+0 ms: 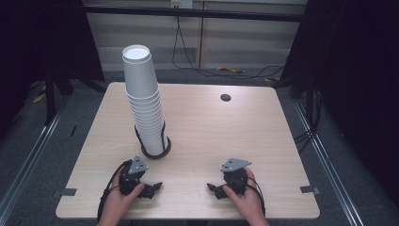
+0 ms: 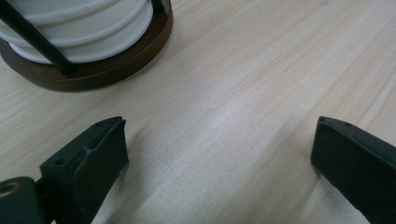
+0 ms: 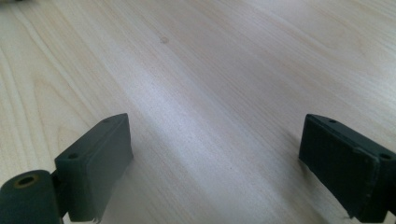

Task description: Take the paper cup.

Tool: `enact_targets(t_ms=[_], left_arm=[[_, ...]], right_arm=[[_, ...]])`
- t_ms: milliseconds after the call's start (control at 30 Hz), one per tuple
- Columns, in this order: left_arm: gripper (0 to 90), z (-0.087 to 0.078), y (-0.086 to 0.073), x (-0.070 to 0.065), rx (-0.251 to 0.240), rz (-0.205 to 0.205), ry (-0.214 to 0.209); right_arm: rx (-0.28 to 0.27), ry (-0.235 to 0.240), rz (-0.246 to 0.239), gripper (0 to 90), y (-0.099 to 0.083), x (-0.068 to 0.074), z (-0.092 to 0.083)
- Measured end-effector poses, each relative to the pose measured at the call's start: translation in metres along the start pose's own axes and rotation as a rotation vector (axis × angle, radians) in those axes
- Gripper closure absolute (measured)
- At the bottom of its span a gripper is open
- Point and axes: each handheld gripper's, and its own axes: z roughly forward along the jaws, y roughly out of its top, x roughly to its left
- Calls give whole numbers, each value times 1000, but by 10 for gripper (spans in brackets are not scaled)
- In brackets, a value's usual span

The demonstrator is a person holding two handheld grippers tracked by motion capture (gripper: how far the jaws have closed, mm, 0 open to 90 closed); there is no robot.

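Note:
A tall stack of white paper cups [image 1: 143,101] stands upside down in a round brown wooden holder [image 1: 156,151] with black upright rods, left of the table's middle. My left gripper [image 1: 151,187] rests on the table near the front edge, just in front of the holder, jaws open with nothing between them. In the left gripper view the holder's brown base [image 2: 102,70] and the lowest cups [image 2: 79,32] lie close ahead at upper left. My right gripper [image 1: 215,189] rests at the front right, jaws open over bare wood [image 3: 215,116].
The light wooden table [image 1: 226,136] has a small round cable hole [image 1: 226,97] at the back right. Dark frame posts and cables stand beyond the far edge. Grey tape tabs mark the front corners [image 1: 309,189].

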Motion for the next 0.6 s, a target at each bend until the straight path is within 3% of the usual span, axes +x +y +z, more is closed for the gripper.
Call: enact_targets(t_ms=[367,600], left_arm=[[30,-2,-1,0,1,-7,1],[68,-14,-1,1,50,0,28]], right_arm=[[2,0,0,89,0,0,0],[-1,-5,2,91,1,2,1]])
